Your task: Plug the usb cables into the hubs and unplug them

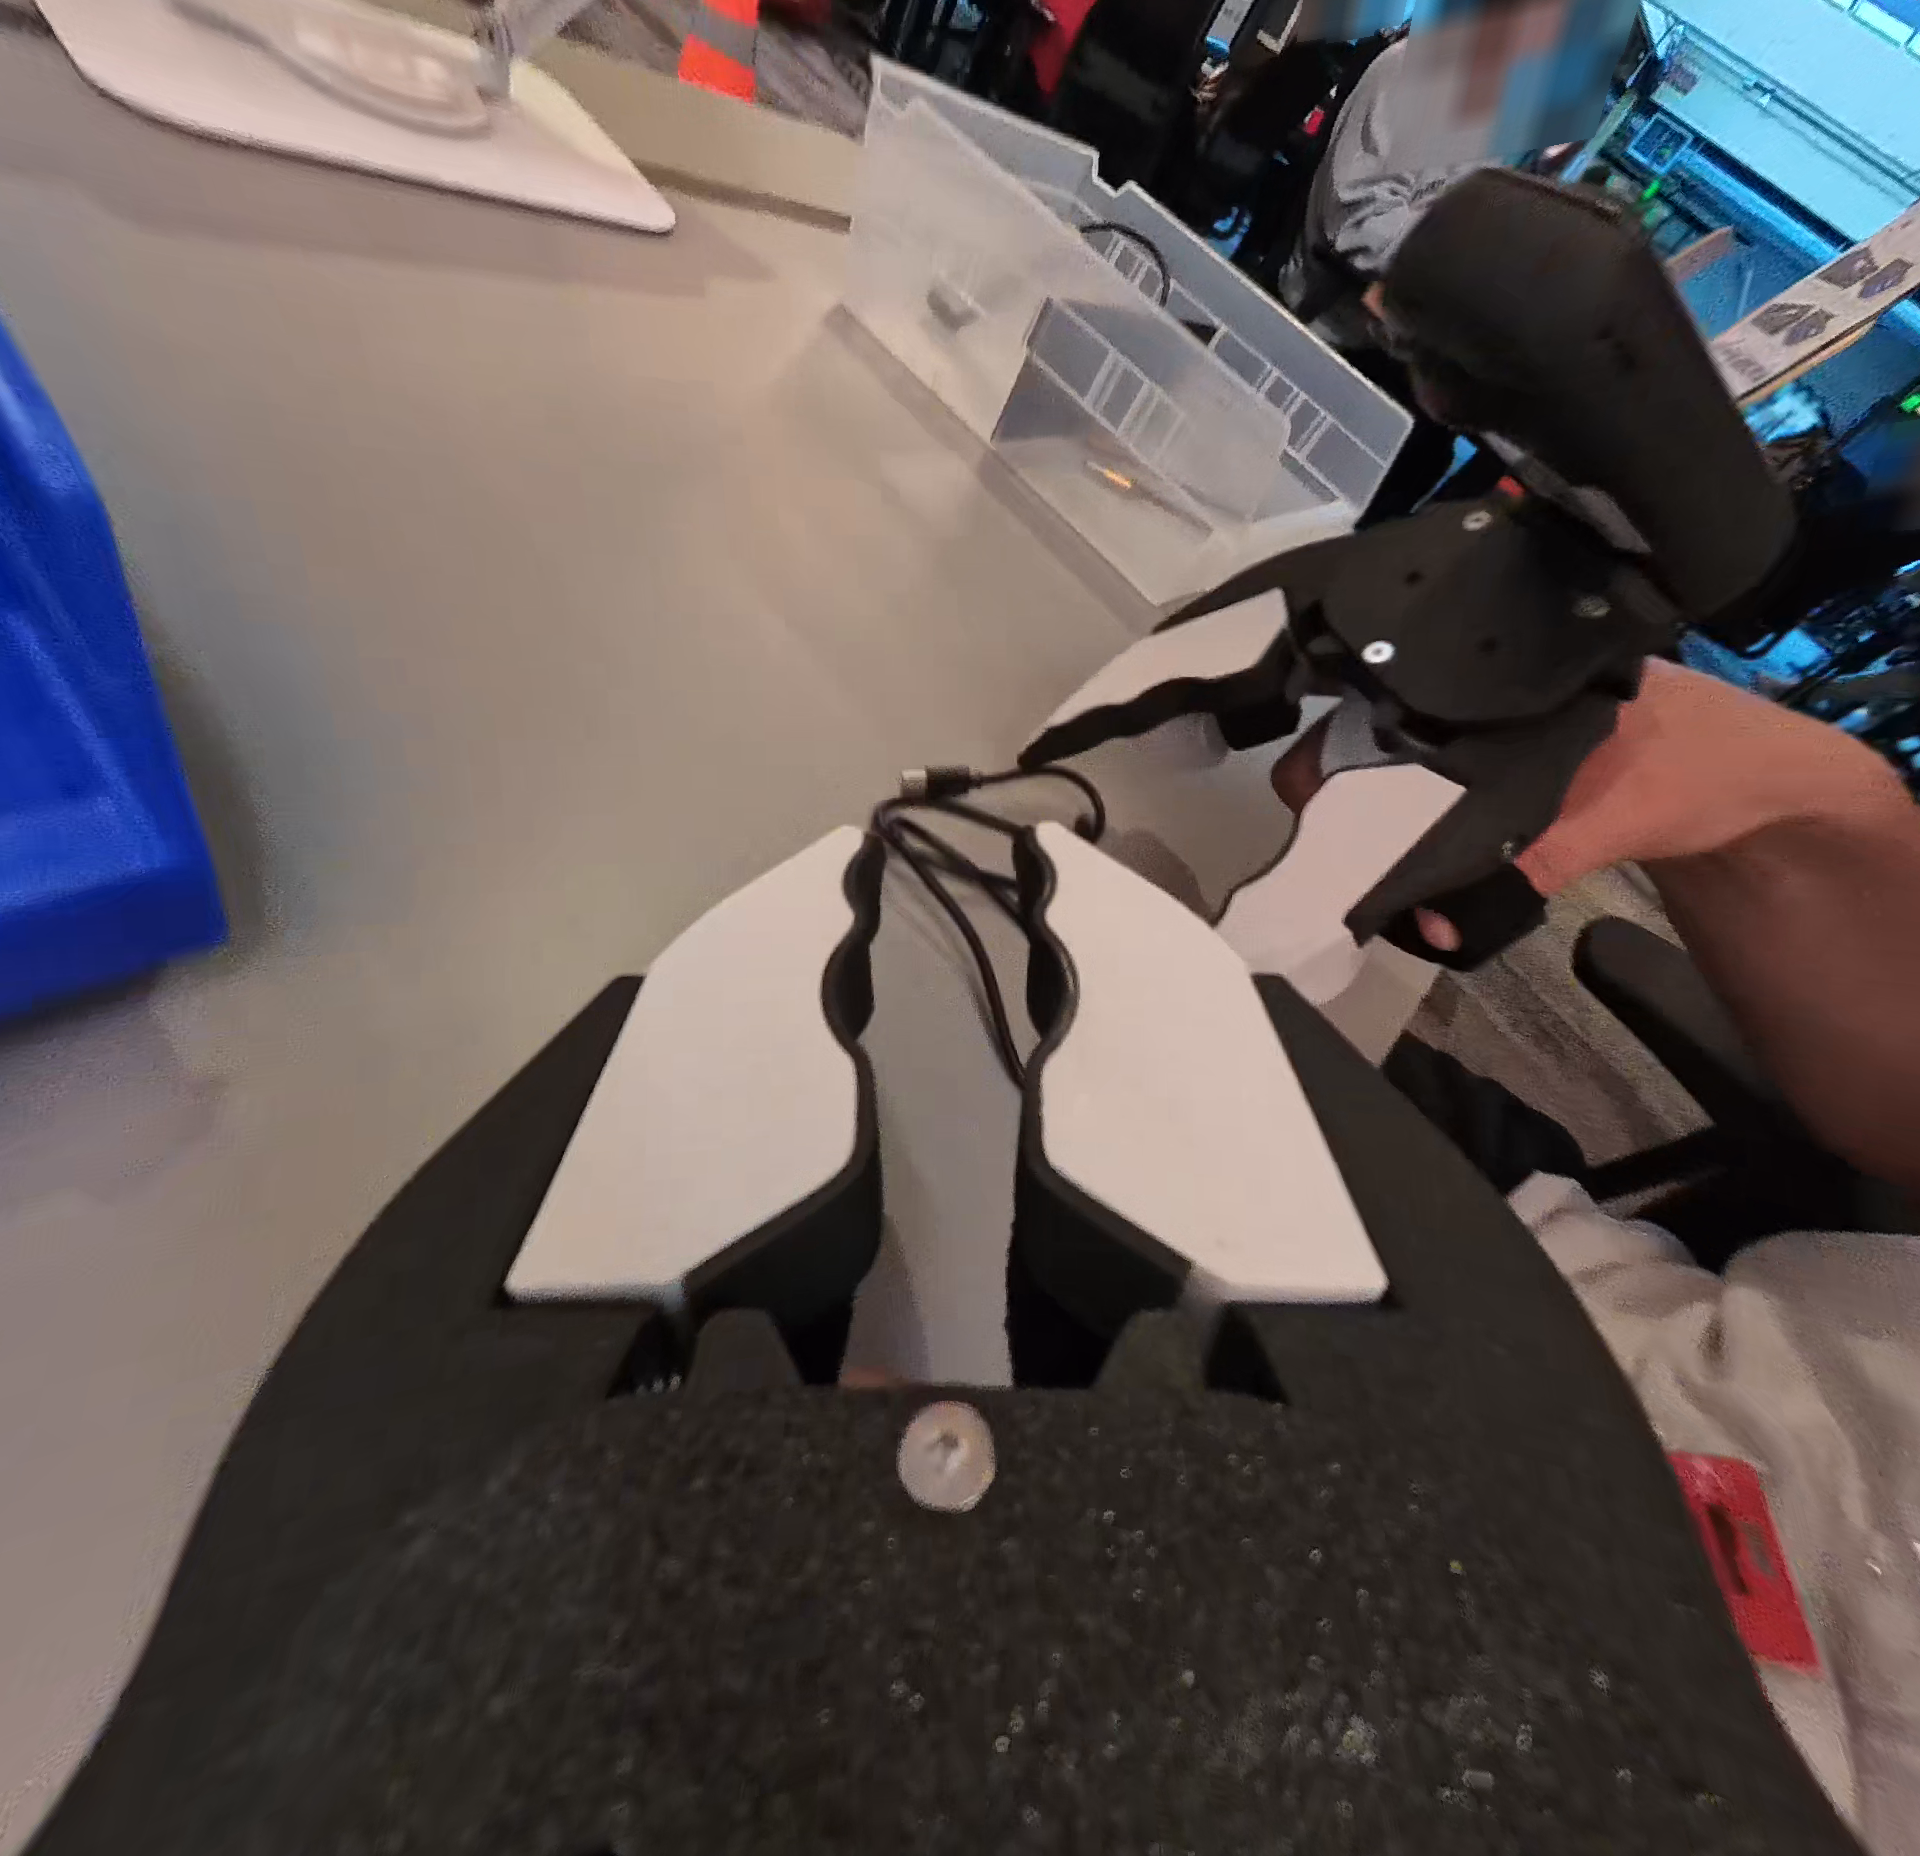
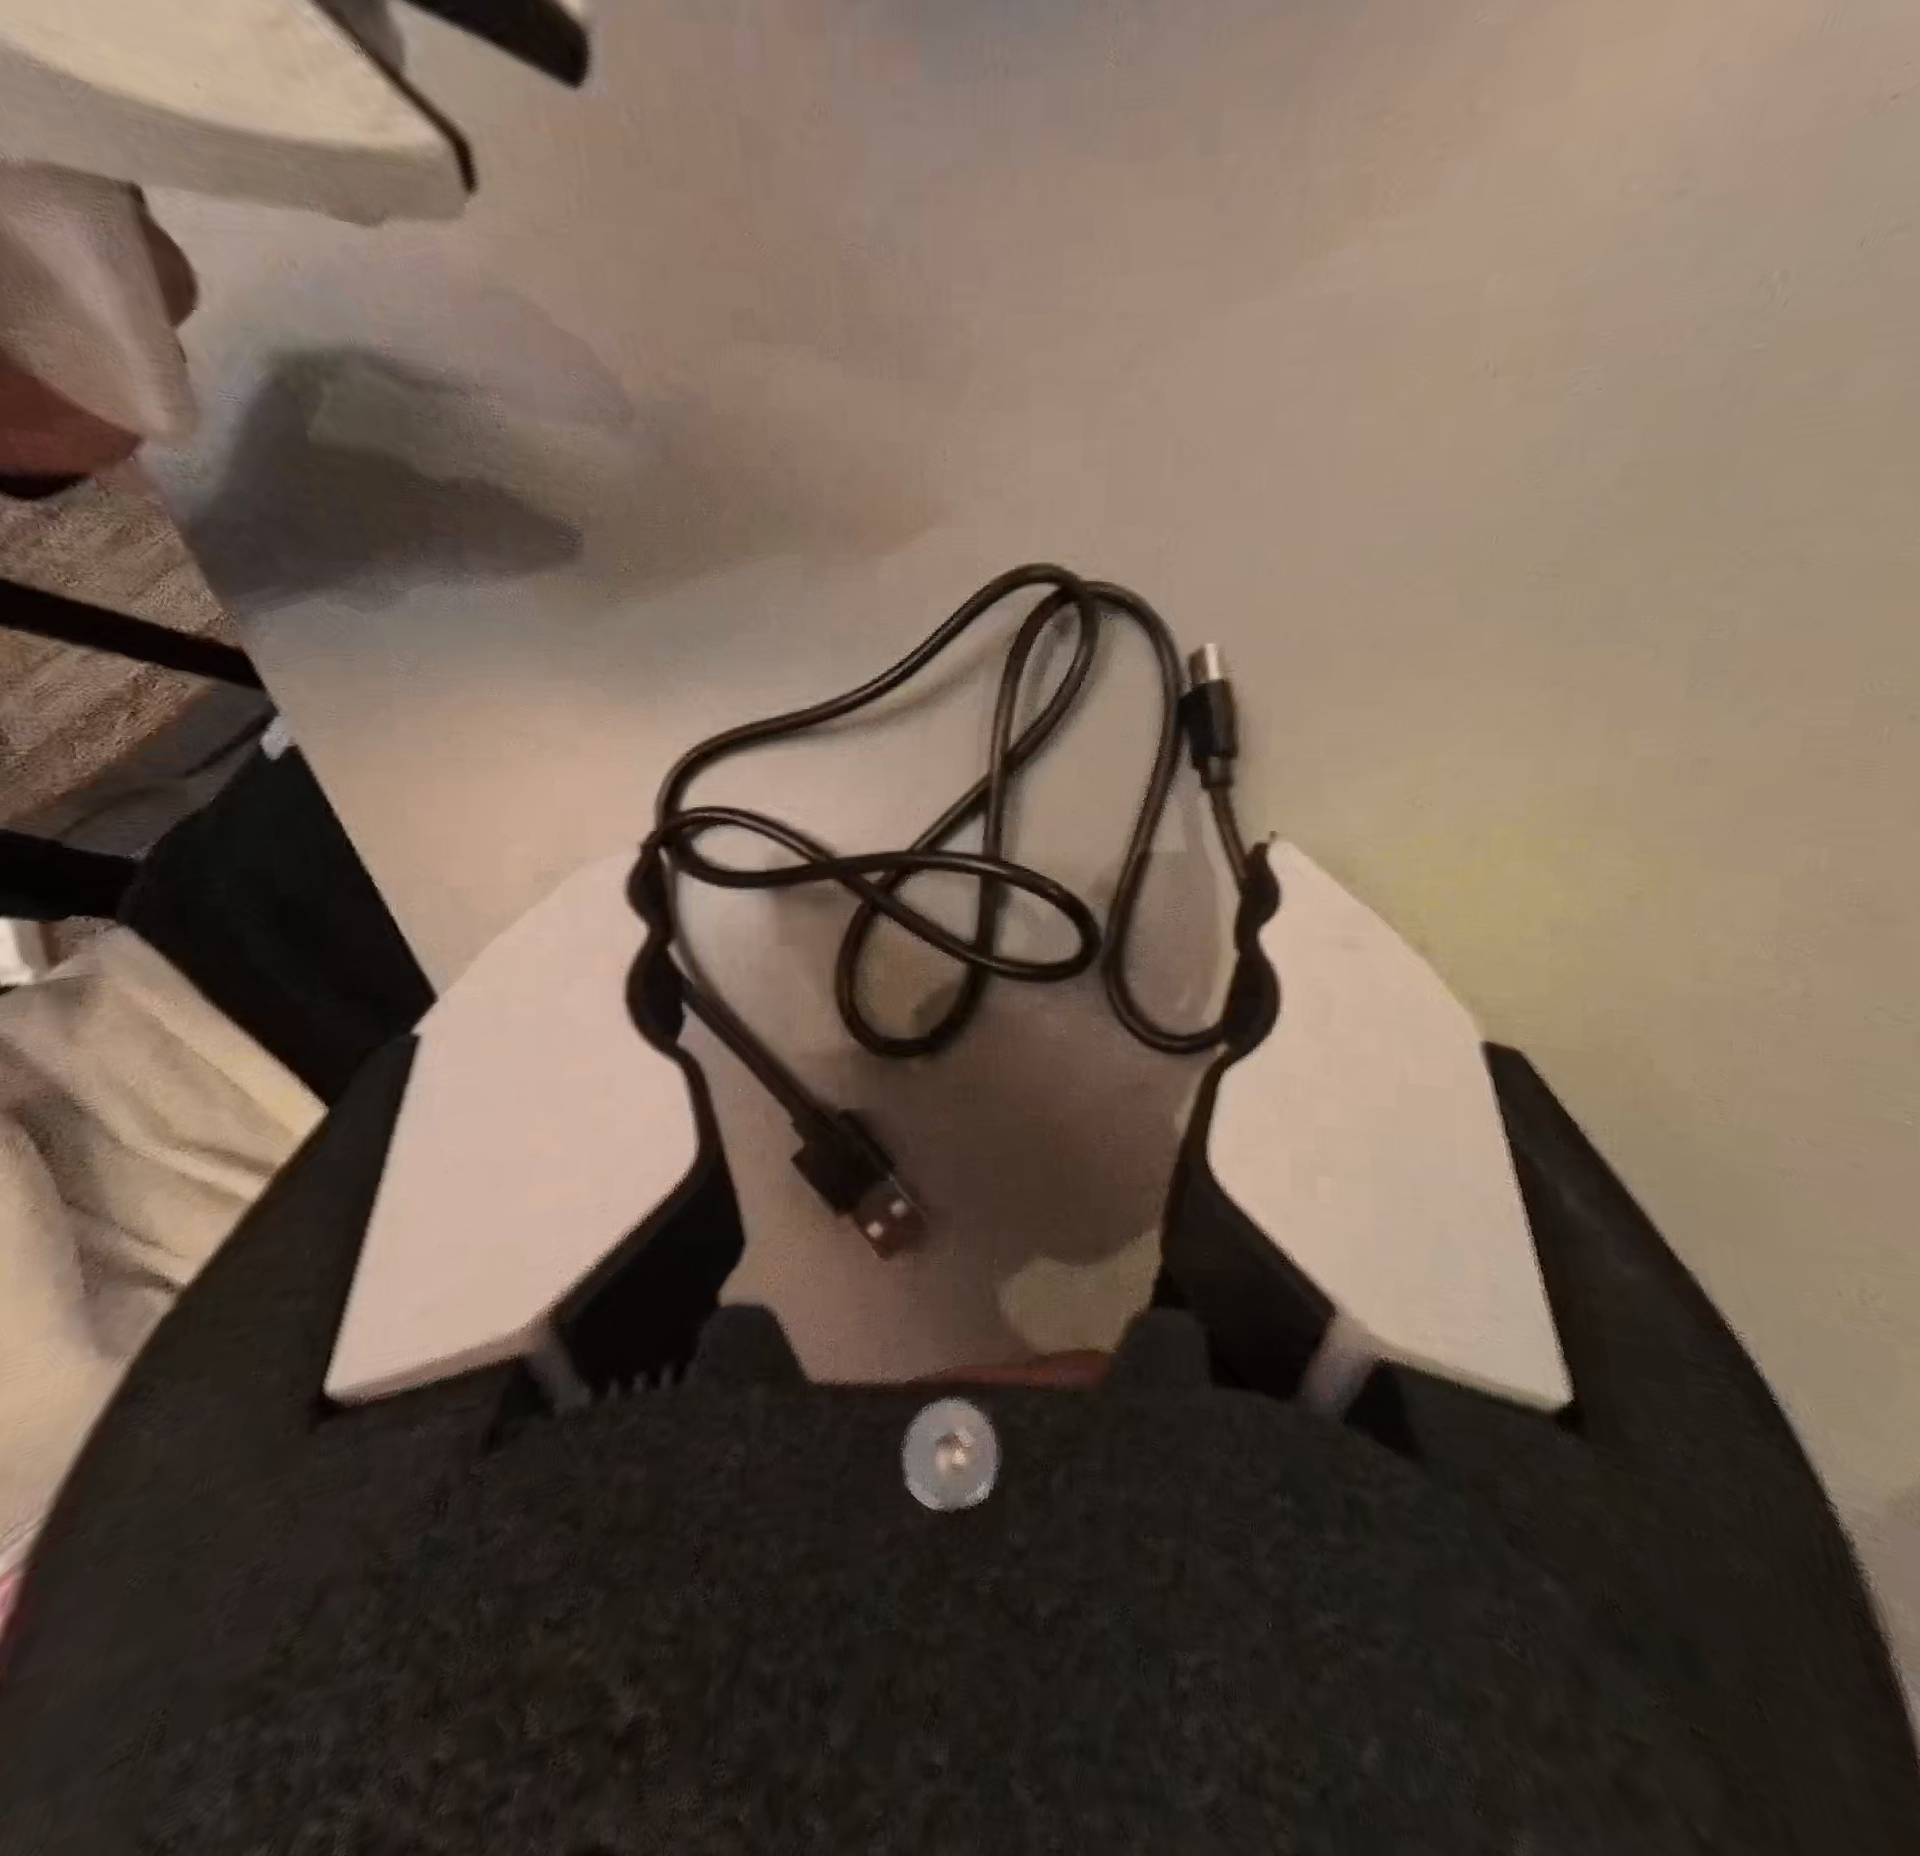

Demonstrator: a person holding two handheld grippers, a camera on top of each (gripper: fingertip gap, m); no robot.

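Note:
A black USB cable (image 2: 935, 871) lies in loose loops on the grey table (image 2: 1455, 352). Its flat USB plug (image 2: 883, 1198) lies near my right gripper's base, and its silver-tipped plug (image 2: 1210, 700) lies farther out. My right gripper (image 2: 951, 861) is open wide, points down over the cable and straddles the loops. My left gripper (image 1: 951, 840) is open and empty, low over the table, with the cable (image 1: 966, 902) at its fingertips. The right gripper (image 1: 1101, 689) also shows in the left wrist view, held by a hand. No hub shows.
A clear plastic bin (image 1: 1091, 352) with a cable inside stands beyond the grippers. A blue bin (image 1: 83, 715) is at the left. A white board (image 1: 364, 113) lies at the far left. The table edge and a chair are at the right.

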